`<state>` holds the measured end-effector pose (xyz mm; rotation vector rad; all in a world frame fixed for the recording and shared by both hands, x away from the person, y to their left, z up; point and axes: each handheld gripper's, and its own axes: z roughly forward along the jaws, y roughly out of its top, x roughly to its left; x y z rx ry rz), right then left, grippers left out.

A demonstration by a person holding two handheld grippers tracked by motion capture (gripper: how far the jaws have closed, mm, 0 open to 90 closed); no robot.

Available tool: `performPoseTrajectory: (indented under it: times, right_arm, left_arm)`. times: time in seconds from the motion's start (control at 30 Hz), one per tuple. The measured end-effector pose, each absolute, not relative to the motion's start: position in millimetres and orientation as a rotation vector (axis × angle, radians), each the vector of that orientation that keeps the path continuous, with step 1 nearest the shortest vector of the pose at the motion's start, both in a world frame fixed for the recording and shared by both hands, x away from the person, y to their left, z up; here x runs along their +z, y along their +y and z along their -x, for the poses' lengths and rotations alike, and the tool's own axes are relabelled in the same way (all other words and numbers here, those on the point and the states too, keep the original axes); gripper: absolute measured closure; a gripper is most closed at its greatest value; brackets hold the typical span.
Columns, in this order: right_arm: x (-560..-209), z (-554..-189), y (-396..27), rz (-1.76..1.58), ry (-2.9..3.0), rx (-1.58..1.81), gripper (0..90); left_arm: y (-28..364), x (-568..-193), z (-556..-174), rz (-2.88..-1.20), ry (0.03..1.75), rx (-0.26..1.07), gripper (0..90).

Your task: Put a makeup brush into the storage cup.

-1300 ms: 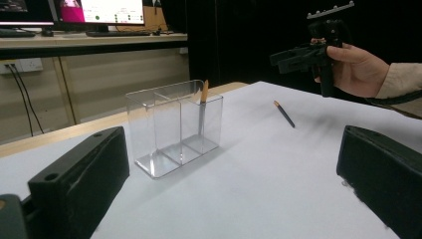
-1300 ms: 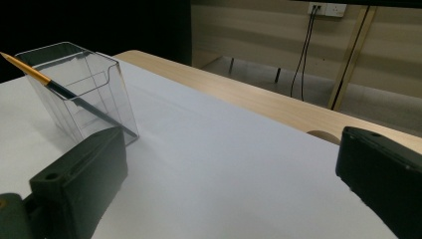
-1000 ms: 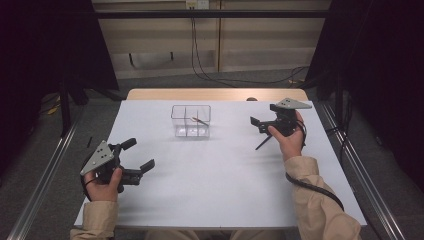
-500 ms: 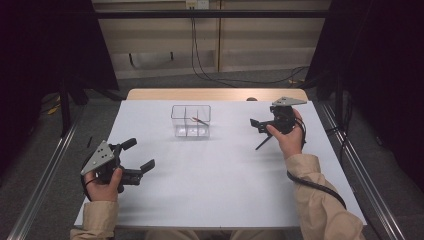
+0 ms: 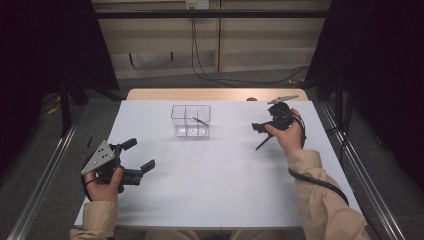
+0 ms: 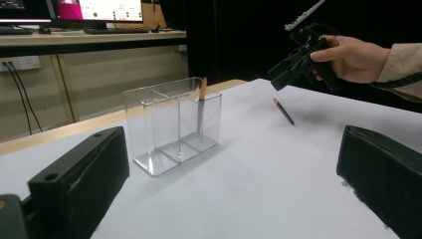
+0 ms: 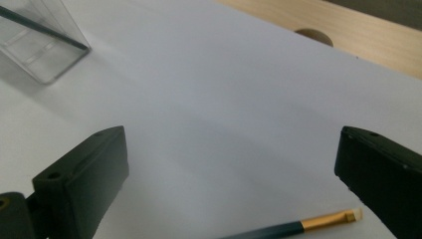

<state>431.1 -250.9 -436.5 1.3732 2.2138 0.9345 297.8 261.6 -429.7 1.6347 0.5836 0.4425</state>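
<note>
A slim, light, stiff pencil point(image 5: 263, 142) lies on the white table point(image 5: 225, 185) under the right gripper point(image 5: 260, 127), jaws apart. Probably rolls; grasp mid-shaft. Left gripper point(image 5: 139, 156) rests, jaws apart.

The pencil point(image 7: 298, 228) on the white table point(image 7: 209, 109) is cut off by the bottom edge of the right gripper view — only its eraser end and a short stretch of dark shaft show there. The clear box point(image 7: 37, 42) is cropped by that view's top left corner, and the second pencil point(image 7: 40, 28) inside it runs out of the picture. In the high view the right gripper point(image 5: 265, 126) is partly covered by the hand point(image 5: 287, 137) holding it — how its jaws stand is too small to tell there.
</note>
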Motion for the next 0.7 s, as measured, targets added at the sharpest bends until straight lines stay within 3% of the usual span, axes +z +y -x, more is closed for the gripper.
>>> performPoseTrajectory:
  times: [0.7]
  right_arm:
    - [-442,-444,-244,-1.601,2.349,0.585,4.0]
  left_arm:
    - [261,-431,-298,-1.64,0.584,0.444,0.0]
